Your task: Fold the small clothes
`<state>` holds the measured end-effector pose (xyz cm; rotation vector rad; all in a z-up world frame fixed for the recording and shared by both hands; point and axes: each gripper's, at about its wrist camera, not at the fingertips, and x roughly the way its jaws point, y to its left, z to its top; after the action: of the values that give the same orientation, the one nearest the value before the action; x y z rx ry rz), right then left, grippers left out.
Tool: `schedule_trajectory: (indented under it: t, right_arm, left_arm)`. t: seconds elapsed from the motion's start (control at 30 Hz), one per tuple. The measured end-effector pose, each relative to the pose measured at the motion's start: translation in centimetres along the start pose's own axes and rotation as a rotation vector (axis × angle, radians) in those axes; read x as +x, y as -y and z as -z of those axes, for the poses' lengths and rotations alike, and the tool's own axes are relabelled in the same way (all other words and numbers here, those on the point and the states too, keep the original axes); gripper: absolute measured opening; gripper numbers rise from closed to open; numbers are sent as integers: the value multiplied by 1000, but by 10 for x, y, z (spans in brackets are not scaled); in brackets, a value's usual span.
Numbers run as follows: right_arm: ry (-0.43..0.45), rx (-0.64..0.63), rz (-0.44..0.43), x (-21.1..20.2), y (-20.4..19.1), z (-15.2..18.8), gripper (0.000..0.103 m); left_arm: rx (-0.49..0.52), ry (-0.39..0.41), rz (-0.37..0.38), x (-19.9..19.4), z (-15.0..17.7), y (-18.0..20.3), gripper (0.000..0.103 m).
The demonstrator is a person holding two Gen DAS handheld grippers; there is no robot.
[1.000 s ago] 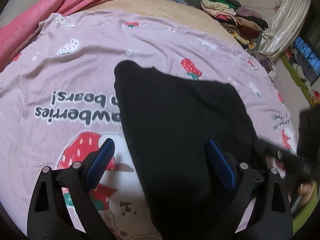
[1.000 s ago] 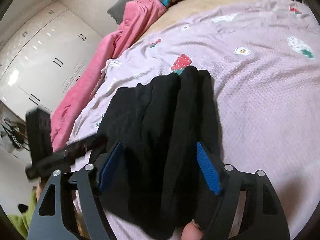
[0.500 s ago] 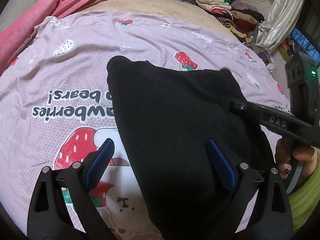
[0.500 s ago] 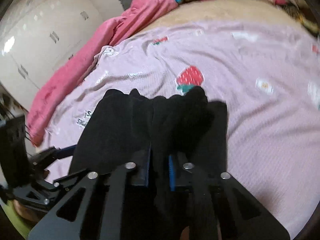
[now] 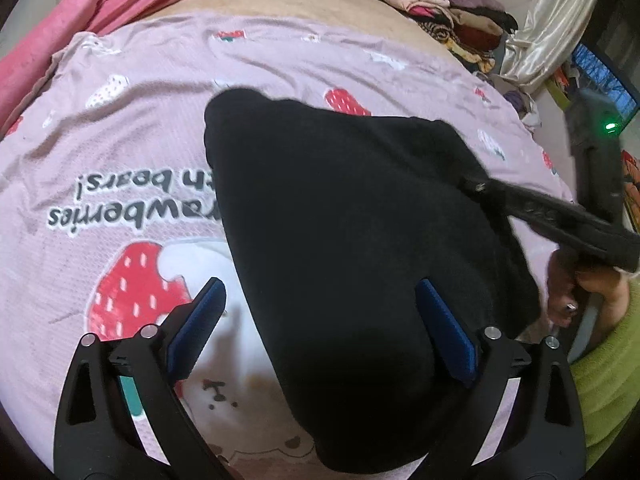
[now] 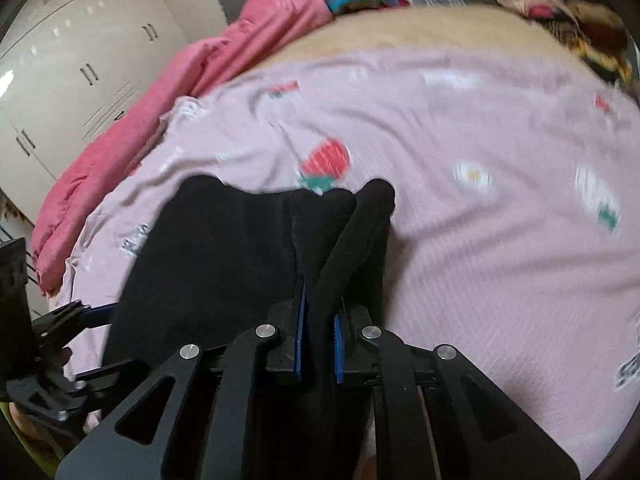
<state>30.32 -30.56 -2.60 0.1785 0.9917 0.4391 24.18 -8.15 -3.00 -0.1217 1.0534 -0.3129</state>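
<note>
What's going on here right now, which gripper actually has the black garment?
A person is folding a black garment on a pink strawberry-print blanket. The right gripper has its jaws shut on a bunched fold of the garment at its near edge. The left gripper hangs over the garment's other side with jaws wide open, gripping nothing. A pile of clothes sits at the bed's far end.
</note>
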Motion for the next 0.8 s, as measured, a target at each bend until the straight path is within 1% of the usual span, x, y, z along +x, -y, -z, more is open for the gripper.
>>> schedule_trajectory:
  t: [0.03,0.07,0.1,0.13,0.17,0.2,0.27,0.33,0.4,0.43,0.5,0.53,0.67,0.77,0.8]
  right_arm:
    - [4,19,6,1,3,3,15]
    - [9,37,10,1,6,5,25]
    - [17,59,14,-1,10,8,30]
    - [24,66,20,-4,11,10,32]
    - [29,69,35,-7,10,12,40]
    - [38,63,59,-12,9,15,45]
    - [57,55,93,-23,5,21,46]
    - [83,41,122,-35,1,26,50]
    - [119,25,150,-52,-4,34,60]
    - [138,20,156,-61,-7,38,63]
    - [172,10,159,-77,-14,46,71]
    - [191,3,164,-87,-19,51,73]
    - [258,-26,185,-119,-39,69,89]
    - [308,-39,197,-142,-54,86,95]
    - [329,-42,203,-152,-59,94,95]
  left_arm:
    - [0,0,0,1,1,1,90]
    - [0,1,-2,2,3,1,90]
    - [-2,4,-6,1,4,1,90]
    - [-3,7,-7,0,5,1,90]
    - [-5,9,-8,-1,6,2,90]
    - [-5,12,-9,-2,6,2,90]
    - [-5,17,-13,-5,9,2,90]
    - [-3,24,-15,-10,13,2,90]
    - [-5,35,-17,-17,16,1,90]
    - [-4,41,-16,-21,18,1,90]
    - [3,54,-21,-28,21,2,90]
    - [8,64,-27,-34,24,3,93]
    - [14,98,-20,-55,34,5,93]
    - [19,127,-12,-72,46,7,93]
    - [20,135,-11,-77,49,7,93]
